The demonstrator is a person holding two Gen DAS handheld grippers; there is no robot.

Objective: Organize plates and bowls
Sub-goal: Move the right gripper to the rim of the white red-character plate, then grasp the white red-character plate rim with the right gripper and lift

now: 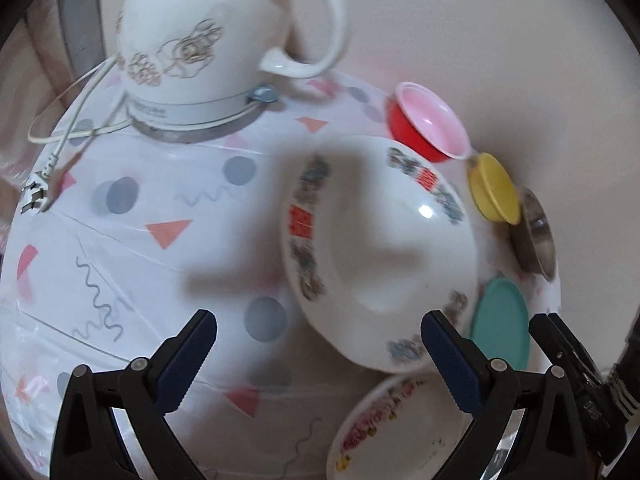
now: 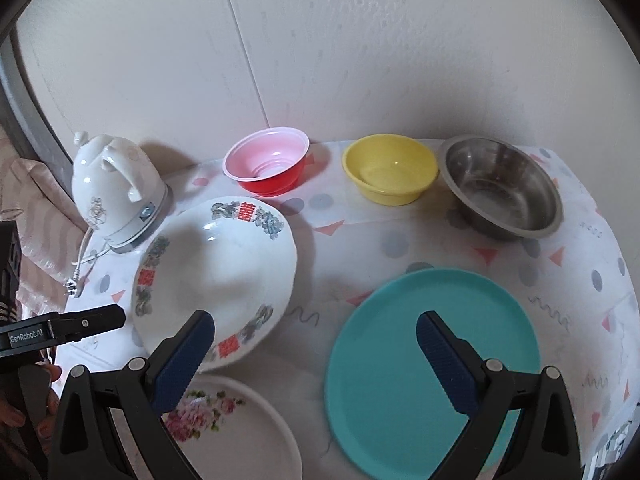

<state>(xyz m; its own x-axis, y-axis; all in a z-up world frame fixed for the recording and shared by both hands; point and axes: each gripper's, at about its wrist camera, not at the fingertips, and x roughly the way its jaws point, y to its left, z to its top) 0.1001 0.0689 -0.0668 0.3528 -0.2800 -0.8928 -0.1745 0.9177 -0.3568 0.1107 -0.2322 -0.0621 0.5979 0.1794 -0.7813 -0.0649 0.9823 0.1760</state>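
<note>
Bowl (image 2: 216, 276) white, tilted, red-grey rim pattern.

The left gripper (image 1: 319, 338) fills the lower frame of its own view, jaws spread wide apart. The right gripper (image 2: 315, 338) sits likewise, wide apart. A hand (image 2: 28, 400) shows at the lower left edge of the right view.

Soft, even indoor light. The left wrist view is smeared by motion blur, worst on the kettle (image 1: 224, 40) and white bowl (image 1: 380, 248); the right wrist view is sharper. Small glints dot both. Broad grey shadows cross the tabletop (image 2: 420, 220). Fisheye bending and dark corners frame each view.
</note>
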